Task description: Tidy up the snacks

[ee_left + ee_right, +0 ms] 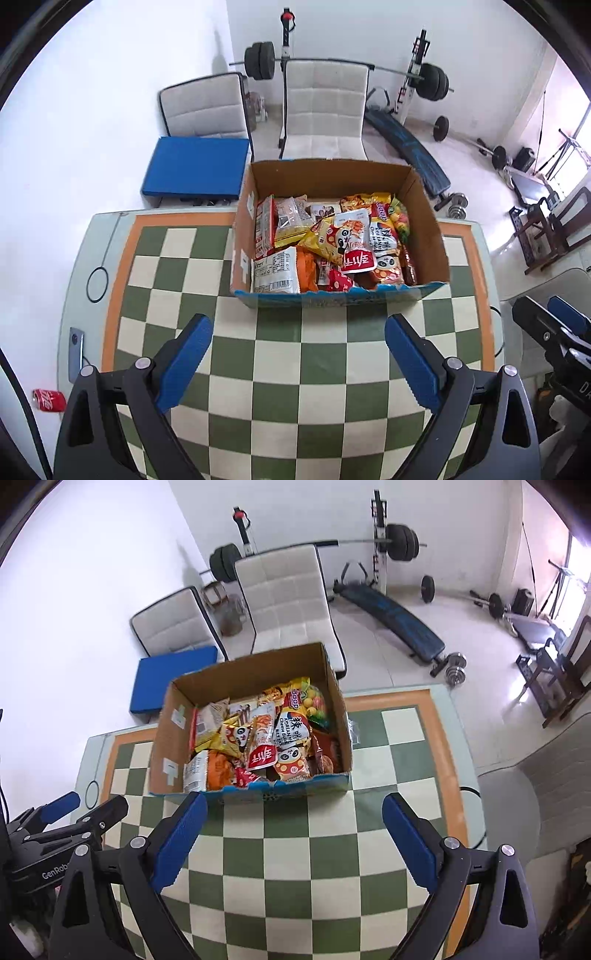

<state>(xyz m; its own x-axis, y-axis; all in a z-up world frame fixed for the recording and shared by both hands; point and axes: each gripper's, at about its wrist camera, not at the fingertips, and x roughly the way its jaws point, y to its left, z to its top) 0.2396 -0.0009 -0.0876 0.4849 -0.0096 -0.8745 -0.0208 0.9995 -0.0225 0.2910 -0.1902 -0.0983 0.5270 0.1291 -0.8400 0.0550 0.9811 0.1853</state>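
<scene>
Both tongs [298,334] [294,812] gape over the cardboard box [430,206] of crinkly snack packets [354,240].

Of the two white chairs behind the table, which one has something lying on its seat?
The left chair, nearest the wall: a blue pad lies on its seat. The other chair, behind the snack box, has a bare seat.

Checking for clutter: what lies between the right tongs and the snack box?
Only bare checkered tabletop separates the open right tongs from the cardboard box, as the right wrist view shows.
</scene>
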